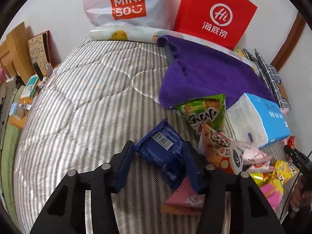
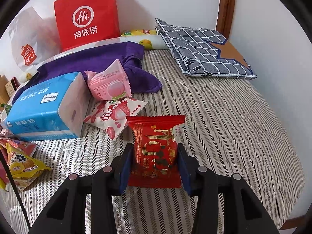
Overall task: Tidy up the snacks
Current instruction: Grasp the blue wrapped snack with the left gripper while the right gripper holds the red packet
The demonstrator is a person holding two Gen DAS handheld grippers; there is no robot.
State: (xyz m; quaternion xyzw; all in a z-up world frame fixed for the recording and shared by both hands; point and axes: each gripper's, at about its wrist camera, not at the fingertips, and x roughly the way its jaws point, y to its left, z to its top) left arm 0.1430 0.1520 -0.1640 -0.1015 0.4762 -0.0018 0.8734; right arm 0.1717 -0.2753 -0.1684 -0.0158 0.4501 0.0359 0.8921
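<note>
The pink packet [image 1: 185, 197] hides partly under the blue packet [image 1: 163, 152]. The yellow snack bag [image 2: 21, 167] is cut off at the left edge.

Right wrist view, counts:
- red foil snack packet [image 2: 156, 148], 6 o'clock: 1
- pink-and-white snack packets [image 2: 109, 85], 10 o'clock: 2
- blue tissue pack [image 2: 39, 109]: 1
- red paper bag [image 2: 87, 15], 11 o'clock: 1
- purple towel [image 2: 109, 58]: 1

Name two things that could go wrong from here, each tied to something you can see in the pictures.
The left gripper straddles the blue packet askew, so it may twist or slip out. The right gripper squeezes the red packet, which might crush what is inside.
</note>
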